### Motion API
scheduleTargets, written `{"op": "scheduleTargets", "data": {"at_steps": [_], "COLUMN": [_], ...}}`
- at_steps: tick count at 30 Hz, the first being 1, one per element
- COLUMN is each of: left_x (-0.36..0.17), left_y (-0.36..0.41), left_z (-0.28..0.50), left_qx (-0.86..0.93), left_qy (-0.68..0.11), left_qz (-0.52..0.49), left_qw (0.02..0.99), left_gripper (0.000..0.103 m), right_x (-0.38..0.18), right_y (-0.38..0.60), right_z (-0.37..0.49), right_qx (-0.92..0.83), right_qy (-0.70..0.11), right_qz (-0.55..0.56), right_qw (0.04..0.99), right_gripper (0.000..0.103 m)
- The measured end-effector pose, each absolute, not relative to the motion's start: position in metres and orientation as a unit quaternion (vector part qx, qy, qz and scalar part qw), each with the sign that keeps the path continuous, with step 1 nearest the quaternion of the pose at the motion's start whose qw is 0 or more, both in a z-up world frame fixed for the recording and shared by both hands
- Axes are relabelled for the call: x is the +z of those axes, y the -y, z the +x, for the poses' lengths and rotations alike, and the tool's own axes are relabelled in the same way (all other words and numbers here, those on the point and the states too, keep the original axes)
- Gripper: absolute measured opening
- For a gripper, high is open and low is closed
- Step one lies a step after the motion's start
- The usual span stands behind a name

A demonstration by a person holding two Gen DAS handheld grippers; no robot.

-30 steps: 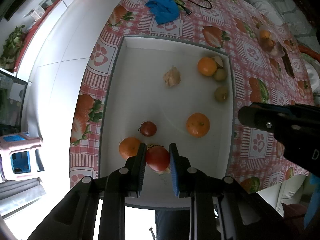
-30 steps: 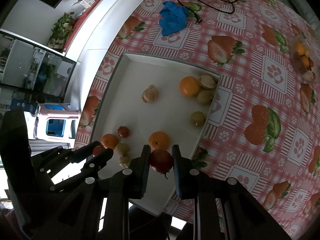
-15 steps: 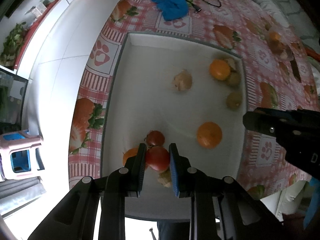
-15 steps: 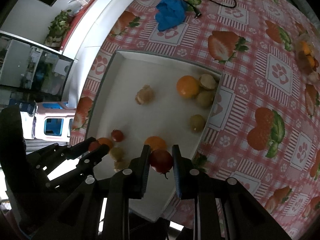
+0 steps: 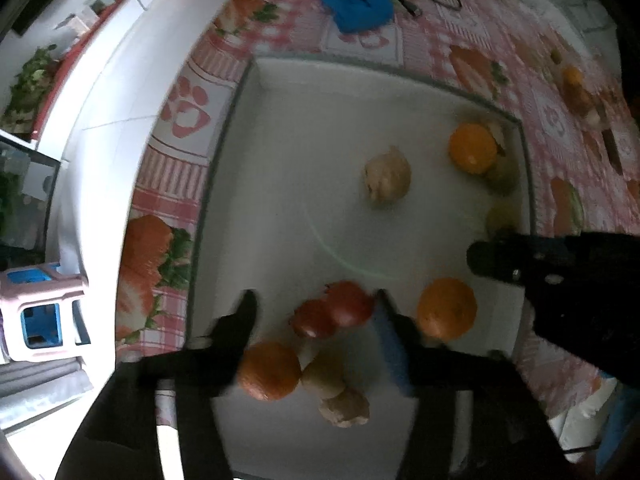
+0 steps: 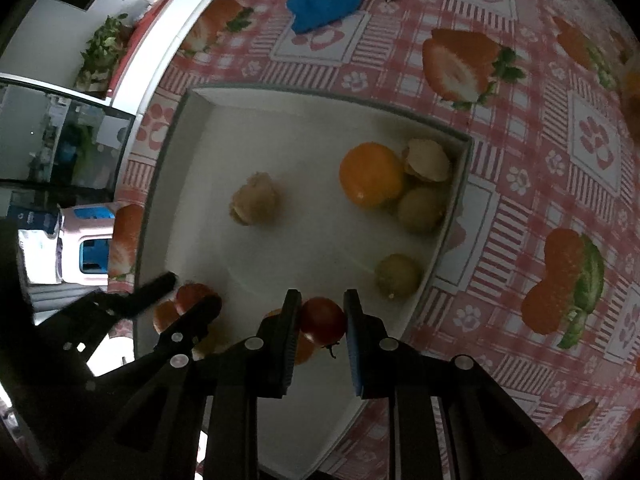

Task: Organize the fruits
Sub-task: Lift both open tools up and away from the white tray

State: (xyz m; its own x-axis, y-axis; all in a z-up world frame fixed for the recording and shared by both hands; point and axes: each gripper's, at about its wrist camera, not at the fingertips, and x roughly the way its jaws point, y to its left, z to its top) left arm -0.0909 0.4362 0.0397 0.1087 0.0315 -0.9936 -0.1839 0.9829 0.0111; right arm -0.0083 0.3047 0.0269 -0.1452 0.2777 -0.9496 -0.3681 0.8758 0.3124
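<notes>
Oranges (image 5: 473, 147): three; tomatoes (image 5: 347, 308): three

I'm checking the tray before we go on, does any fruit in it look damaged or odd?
One thing: in the far right corner of the white tray, beside the orange, a pale fruit looks split open, like an empty shell. The rest look whole.

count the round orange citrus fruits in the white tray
3: one round orange citrus fruit in the white tray's far right corner, one near the right gripper, one beside the left gripper's finger. None seems hidden.
</notes>
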Motion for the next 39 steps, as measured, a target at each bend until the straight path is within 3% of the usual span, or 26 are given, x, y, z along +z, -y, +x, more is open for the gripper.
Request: {"op": "scheduleTargets", "data": {"at_steps": [1, 8, 10, 16, 17, 18, 19, 26, 35, 39], "left_x": [0.041, 0.054, 0.058, 0.07, 0.075, 0.081, 0.09, 0.175, 0.252, 0.25], "left_y": [-0.437, -0.444, -0.447, -0.456, -0.46, -0.464, -0.469, -0.503, -0.545, -0.552], "left_z": [-0.091, -0.093, -0.095, -0.099, -0.101, -0.106, -0.108, -0.105, -0.082, -0.074], "left_qx": [0.078, 0.076, 0.073, 0.095, 0.108, 0.119, 0.134, 0.193, 0.254, 0.222], "left_qy": [-0.661, -0.642, -0.637, -0.631, -0.624, -0.615, -0.598, -0.462, -0.331, -0.363], "left_qz": [-0.057, -0.072, -0.082, -0.106, -0.114, -0.119, -0.126, -0.191, -0.244, -0.232], "left_qw": [0.744, 0.76, 0.763, 0.763, 0.766, 0.771, 0.78, 0.844, 0.875, 0.875], "left_gripper": [0.08, 0.088, 0.09, 0.093, 0.093, 0.093, 0.093, 0.093, 0.093, 0.093], "right_x": [0.025, 0.027, 0.029, 0.047, 0.05, 0.055, 0.059, 0.086, 0.108, 0.112], "right_y": [-0.305, -0.308, -0.309, -0.304, -0.301, -0.296, -0.29, -0.272, -0.326, -0.34], "right_z": [-0.008, -0.007, -0.007, -0.008, -0.008, -0.007, -0.007, -0.018, -0.078, -0.107], "right_qx": [0.246, 0.239, 0.238, 0.234, 0.229, 0.22, 0.209, 0.177, 0.329, 0.38], "right_qy": [-0.716, -0.719, -0.718, -0.706, -0.705, -0.702, -0.697, -0.672, -0.666, -0.659], "right_qz": [-0.034, -0.035, -0.031, -0.03, -0.028, -0.027, -0.027, -0.021, -0.071, -0.123], "right_qw": [0.652, 0.652, 0.654, 0.667, 0.67, 0.676, 0.685, 0.719, 0.665, 0.638], "right_gripper": [0.023, 0.026, 0.074, 0.076, 0.082, 0.099, 0.103, 0.103, 0.103, 0.103]}}
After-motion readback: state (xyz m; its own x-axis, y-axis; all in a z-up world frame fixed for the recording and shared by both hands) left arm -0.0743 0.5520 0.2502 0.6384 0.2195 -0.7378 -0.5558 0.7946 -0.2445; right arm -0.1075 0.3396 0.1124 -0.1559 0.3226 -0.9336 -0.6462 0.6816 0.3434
